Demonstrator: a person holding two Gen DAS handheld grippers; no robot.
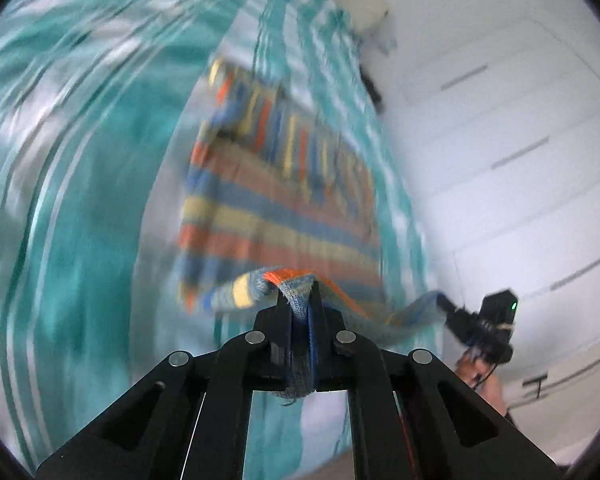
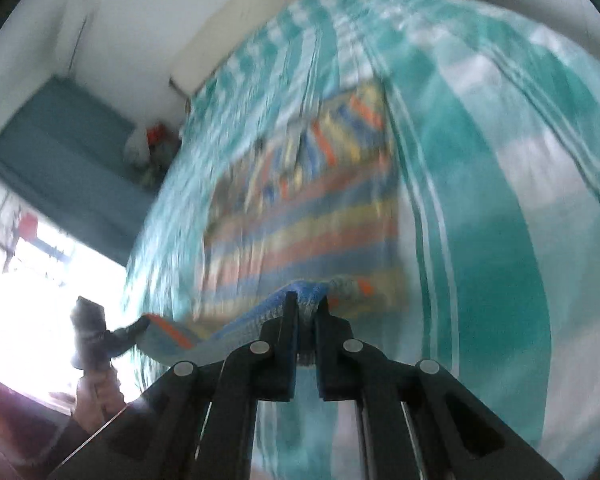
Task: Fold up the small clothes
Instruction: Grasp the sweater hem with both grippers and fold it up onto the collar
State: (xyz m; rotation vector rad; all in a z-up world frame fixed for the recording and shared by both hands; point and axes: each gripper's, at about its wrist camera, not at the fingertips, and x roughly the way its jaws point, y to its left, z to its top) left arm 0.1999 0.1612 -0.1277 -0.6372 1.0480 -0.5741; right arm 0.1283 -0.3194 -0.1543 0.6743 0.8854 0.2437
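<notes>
A small striped knit garment [image 1: 284, 208] in orange, blue, yellow and tan lies spread on the bed; it also shows in the right wrist view [image 2: 300, 224]. My left gripper [image 1: 300, 300] is shut on its near hem at one corner. My right gripper [image 2: 306, 306] is shut on the same hem at the other corner. The hem is lifted and stretched between the two grippers. The right gripper [image 1: 472, 320] shows at the right of the left wrist view, and the left gripper [image 2: 100, 332] at the left of the right wrist view. Both views are motion-blurred.
The bed is covered by a teal and white striped sheet [image 1: 80, 200], also seen in the right wrist view [image 2: 500, 200]. White wardrobe doors [image 1: 520, 140] stand to one side. A teal curtain [image 2: 60, 152] and a bright window [image 2: 28, 280] are on the other side.
</notes>
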